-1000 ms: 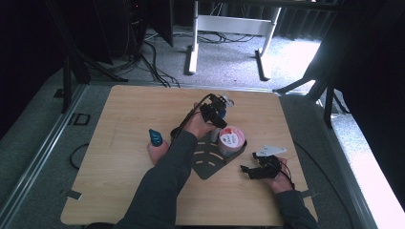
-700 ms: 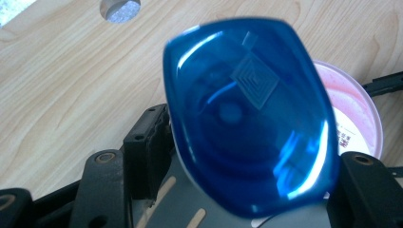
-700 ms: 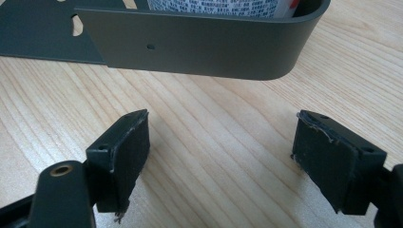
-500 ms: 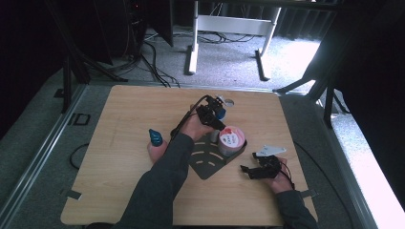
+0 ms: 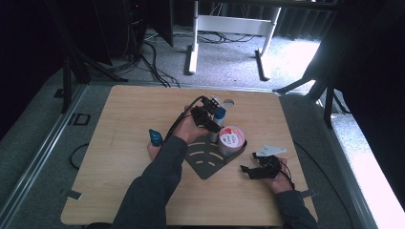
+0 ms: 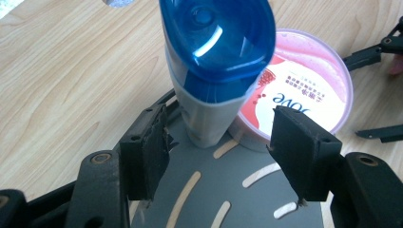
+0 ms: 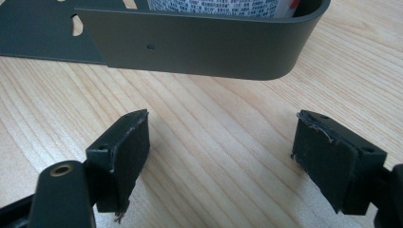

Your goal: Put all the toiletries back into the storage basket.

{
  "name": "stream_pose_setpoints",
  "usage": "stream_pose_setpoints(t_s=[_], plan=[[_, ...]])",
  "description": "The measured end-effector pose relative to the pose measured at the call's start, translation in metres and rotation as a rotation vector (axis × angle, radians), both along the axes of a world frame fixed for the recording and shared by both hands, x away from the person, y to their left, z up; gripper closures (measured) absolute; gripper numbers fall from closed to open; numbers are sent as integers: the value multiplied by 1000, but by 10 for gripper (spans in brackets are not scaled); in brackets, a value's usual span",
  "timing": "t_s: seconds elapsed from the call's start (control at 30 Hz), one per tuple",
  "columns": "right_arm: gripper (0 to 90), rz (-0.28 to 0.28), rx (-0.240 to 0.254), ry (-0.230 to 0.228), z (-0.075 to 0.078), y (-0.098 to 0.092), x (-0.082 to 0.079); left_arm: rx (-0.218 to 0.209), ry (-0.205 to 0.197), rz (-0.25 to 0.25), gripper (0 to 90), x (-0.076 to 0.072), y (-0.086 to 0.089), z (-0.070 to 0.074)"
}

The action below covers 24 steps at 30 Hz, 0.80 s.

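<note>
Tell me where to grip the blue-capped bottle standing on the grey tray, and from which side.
Grip the blue-capped bottle on its grey body below the cap, coming from the side away from the pink tub, which stands close against it. It stands upright and the body narrows downward, so level fingers fit.

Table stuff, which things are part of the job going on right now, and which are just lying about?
In use: blue-capped bottle, pink jar, grey slotted tray, left gripper.
Lying about: small blue object beside the left forearm, right gripper resting open on the table.

In the right gripper view the pink tub (image 7: 214, 7) is cut off by the top edge; its label print is screened by the rack wall (image 7: 199, 45).
</note>
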State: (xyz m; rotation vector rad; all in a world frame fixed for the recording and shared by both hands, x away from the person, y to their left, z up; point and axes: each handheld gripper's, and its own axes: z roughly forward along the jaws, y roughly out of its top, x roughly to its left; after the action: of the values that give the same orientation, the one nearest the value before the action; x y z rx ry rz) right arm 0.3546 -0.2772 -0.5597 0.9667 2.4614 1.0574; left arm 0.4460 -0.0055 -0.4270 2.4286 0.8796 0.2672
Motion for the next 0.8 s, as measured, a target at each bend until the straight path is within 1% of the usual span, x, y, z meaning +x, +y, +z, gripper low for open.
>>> stream_pose_setpoints(t_s=[0.03, 0.13, 0.3, 0.37, 0.53, 0.67, 0.77, 0.8], plan=[[196, 0, 0, 0, 0, 0, 0, 2, 5, 2, 380, -1, 1, 1], [196, 0, 0, 0, 0, 0, 0, 14, -4, 1, 377, -4, 6, 2], [196, 0, 0, 1, 0, 0, 0, 2, -17, 11, 376, -10, 15, 5], [196, 0, 0, 0, 0, 0, 0, 7, -26, 15, 375, -14, 20, 5], [196, 0, 0, 1, 0, 0, 0, 0, -44, 18, 365, -22, 32, 9], [196, 0, 0, 1, 0, 0, 0, -5, -43, 24, 365, -24, 39, 12], [197, 0, 0, 1, 0, 0, 0, -7, -55, 27, 360, -26, 43, 13], [196, 0, 0, 1, 0, 0, 0, -7, -67, 24, 363, -28, 45, 14]])
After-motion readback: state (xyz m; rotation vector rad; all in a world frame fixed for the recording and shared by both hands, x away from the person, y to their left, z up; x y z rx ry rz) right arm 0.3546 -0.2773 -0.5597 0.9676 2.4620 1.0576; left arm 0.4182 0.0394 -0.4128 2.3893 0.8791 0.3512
